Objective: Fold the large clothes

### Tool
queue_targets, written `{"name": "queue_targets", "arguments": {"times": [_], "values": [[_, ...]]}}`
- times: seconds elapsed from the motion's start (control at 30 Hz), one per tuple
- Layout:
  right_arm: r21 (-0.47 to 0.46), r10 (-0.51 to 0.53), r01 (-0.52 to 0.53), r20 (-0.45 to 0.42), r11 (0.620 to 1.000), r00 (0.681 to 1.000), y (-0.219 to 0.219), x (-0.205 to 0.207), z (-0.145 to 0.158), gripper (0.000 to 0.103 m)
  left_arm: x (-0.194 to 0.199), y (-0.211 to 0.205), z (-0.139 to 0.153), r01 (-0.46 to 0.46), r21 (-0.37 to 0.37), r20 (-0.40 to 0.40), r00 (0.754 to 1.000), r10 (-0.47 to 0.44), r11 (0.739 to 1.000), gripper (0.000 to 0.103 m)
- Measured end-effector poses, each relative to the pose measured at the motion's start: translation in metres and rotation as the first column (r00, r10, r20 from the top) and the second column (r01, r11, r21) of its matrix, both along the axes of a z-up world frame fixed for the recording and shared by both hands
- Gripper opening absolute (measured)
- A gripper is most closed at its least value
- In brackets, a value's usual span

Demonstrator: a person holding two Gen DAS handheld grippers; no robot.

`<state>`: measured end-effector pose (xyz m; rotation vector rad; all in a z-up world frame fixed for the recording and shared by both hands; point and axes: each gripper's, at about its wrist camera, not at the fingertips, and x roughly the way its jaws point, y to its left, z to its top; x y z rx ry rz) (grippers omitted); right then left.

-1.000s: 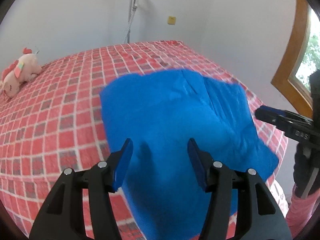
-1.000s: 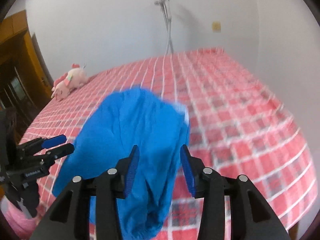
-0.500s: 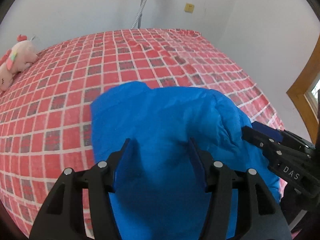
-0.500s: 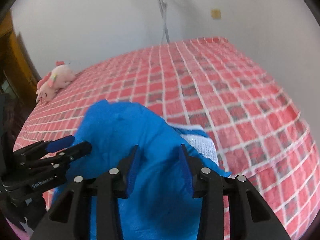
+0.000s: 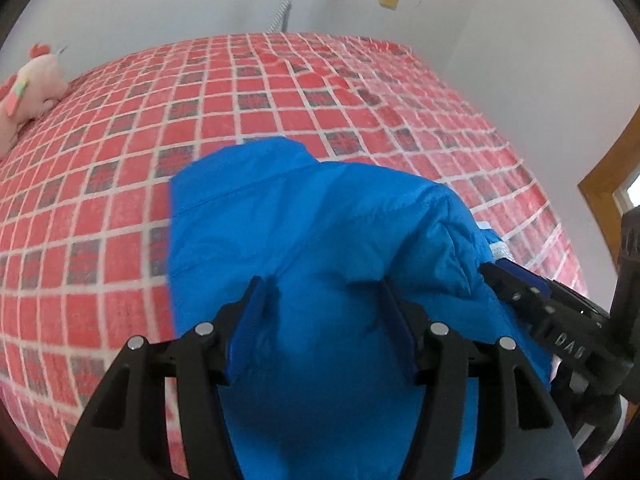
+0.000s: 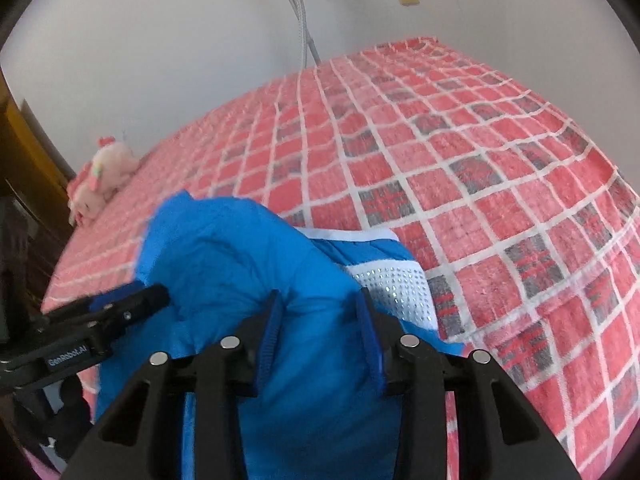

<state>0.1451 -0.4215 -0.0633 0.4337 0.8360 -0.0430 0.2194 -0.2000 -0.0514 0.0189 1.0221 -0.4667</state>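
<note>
Both tongs grasp the blue jacket: the left tongs clench a bunched fold, the right tongs another beside the white mesh lining. The blue jacket lies on the red checked bed, stretching forward from both tongs equally, toward the far wall.

Far bed surface: a wide stretch of red checked bedspread is left bare beyond the blue garment, up to the white wall.
Right side: open bedspread is seen beside the garment, out to the bed's edge.
Near edge: the bulk of the blue garment is bunched here, with the left gripper and right gripper set close beside each other in it.
Far left corner: a pink plush toy is lying there, well apart from the garment.
Head wall: a metal stand is seen behind the bed.
</note>
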Motion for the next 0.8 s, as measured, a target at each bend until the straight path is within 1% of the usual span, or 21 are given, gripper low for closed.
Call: {"name": "queue_targets", "arguments": {"times": [0.03, 0.13, 0.27, 0.33, 0.43, 0.5, 0.57, 0.67, 0.8], "values": [[-0.003, 0.003, -0.003, 0.024, 1.0, 1.0, 0.001, -0.007, 0.007, 0.038, -0.01, 0.008, 0.008, -0.002, -0.016, 0.019, 1.0, 0.002, 1.0, 0.057], [-0.048, 0.035, -0.03, 0.105, 0.998, 0.994, 0.015, -0.039, 0.033, 0.039, -0.038, 0.021, 0.022, -0.01, -0.017, 0.087, 0.996, 0.012, 1.0, 0.057], [-0.088, 0.078, -0.065, 0.153, 0.994, 0.985, 0.04, -0.07, 0.041, 0.039, -0.085, 0.03, 0.031, -0.019, -0.025, 0.183, 0.983, 0.023, 1.0, 0.057], [-0.086, 0.092, -0.079, 0.169, 0.993, 0.981, 0.049, -0.08, 0.036, 0.039, -0.102, 0.03, 0.027, -0.04, -0.026, 0.212, 0.976, 0.044, 0.999, 0.057], [-0.11, 0.073, -0.055, 0.172, 0.992, 0.982, 0.055, -0.087, 0.027, 0.039, -0.112, 0.026, 0.012, -0.028, -0.024, 0.193, 0.981, 0.032, 0.999, 0.057], [-0.131, 0.061, -0.039, 0.163, 0.991, 0.985, 0.057, -0.087, 0.019, 0.039, -0.115, 0.021, 0.005, -0.03, 0.007, 0.225, 0.974, 0.028, 1.0, 0.058], [-0.118, 0.046, -0.03, 0.142, 0.993, 0.989, 0.056, -0.085, 0.01, 0.039, -0.116, 0.018, 0.001, -0.023, 0.035, 0.234, 0.972, 0.014, 0.999, 0.058], [-0.126, 0.038, -0.02, 0.143, 0.992, 0.989, 0.058, -0.084, 0.0, 0.039, -0.115, 0.016, -0.006, -0.023, 0.049, 0.236, 0.972, 0.01, 0.999, 0.058], [-0.125, 0.025, -0.004, 0.167, 0.992, 0.986, 0.058, -0.087, -0.01, 0.039, -0.115, 0.014, -0.011, -0.027, 0.057, 0.257, 0.966, 0.012, 0.998, 0.058]]}}
